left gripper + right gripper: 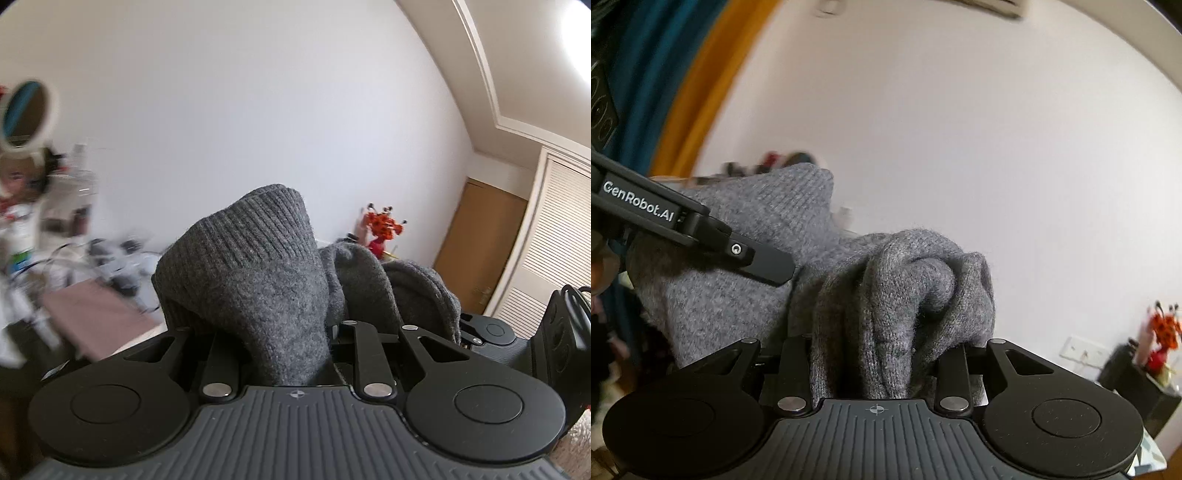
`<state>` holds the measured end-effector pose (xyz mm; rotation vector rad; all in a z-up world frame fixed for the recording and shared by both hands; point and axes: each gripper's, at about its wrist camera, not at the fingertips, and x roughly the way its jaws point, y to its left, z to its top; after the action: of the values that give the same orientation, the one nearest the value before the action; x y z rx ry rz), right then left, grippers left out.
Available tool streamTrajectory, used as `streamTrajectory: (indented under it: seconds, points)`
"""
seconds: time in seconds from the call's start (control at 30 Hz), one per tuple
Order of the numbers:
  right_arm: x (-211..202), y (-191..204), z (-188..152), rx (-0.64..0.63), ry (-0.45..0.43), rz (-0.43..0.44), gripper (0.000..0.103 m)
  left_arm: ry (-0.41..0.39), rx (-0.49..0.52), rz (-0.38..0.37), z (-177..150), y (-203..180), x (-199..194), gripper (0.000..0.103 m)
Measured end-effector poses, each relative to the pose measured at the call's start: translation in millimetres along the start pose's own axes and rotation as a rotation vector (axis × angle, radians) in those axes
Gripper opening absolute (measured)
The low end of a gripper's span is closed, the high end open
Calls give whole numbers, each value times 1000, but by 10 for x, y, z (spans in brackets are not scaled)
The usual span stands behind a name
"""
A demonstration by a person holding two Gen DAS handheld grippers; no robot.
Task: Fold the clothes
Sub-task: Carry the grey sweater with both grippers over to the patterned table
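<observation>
I hold the grey sweater (258,280) lifted before the white wall (258,110): left gripper (291,354) and right gripper (882,362) each clamped on knit, likely to shake it flat.

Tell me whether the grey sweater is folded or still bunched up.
Bunched, not folded: the grey sweater bulges in loose lumps out of the right gripper and left gripper, held up against the wall.

A dark grey woollen knit garment with a ribbed edge (255,273) is lifted in the air, bunched in thick folds (886,295), its ribbed band standing uppermost.
</observation>
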<state>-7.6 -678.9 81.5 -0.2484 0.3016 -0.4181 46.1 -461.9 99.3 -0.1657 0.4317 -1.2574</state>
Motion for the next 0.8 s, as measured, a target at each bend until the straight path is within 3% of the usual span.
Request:
streamTrajectory:
  seconds: [0.27, 0.43, 0.53, 0.67, 0.8]
  points:
    - [799, -1342, -16, 34, -58, -182, 29, -63, 109, -173, 667, -134, 1392, 23]
    - [950, -2262, -320, 46, -83, -229, 29, -88, 125, -222, 838, -365, 2131, 23]
    - [1142, -2787, -551, 52, -106, -228, 29, -87, 135, -218, 868, -533, 2592, 23]
    - [825, -3856, -1017, 30, -131, -182, 29, -106, 147, -184, 824, -862, 3192, 23]
    - [1010, -4911, -1283, 29, -108, -99, 29, -128, 105, -88, 682, -1278, 3846, 23]
